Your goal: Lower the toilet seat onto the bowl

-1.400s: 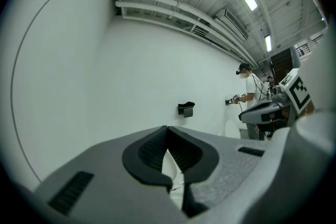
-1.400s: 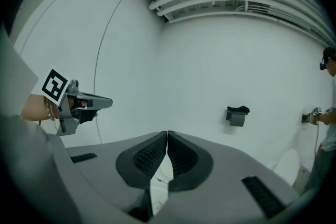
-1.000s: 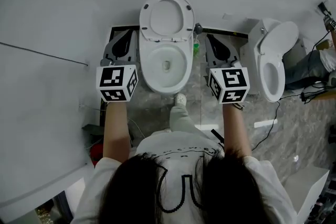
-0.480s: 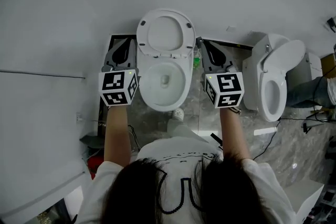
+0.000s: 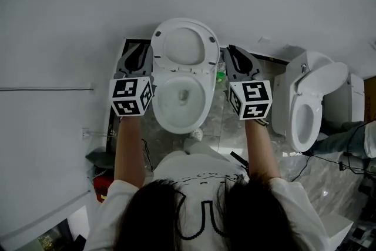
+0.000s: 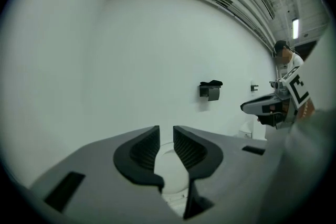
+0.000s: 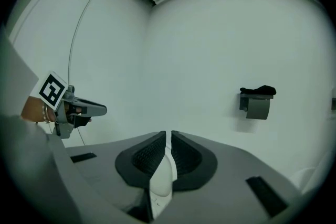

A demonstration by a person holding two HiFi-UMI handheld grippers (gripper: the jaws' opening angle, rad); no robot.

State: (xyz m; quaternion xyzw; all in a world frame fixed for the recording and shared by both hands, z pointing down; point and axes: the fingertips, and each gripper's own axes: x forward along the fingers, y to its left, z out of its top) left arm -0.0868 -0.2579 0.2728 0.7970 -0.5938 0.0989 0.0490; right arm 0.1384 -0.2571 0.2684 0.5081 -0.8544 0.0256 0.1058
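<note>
Oval white toilet seat [image 5: 214, 47], seemingly smooth plastic, stands raised behind rounded bowl [image 5: 203, 111].

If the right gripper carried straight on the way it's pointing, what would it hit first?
Probably the white wall: the right gripper points at it, beside the raised toilet seat. A white edge shows low past its shut jaws, so depth is unclear.

Cut off, unclear
Another person's leg [image 5: 342, 143] leaves the right edge; green item [image 5: 220, 74] beside the toilet [image 5: 162, 104] too small to identify.
</note>
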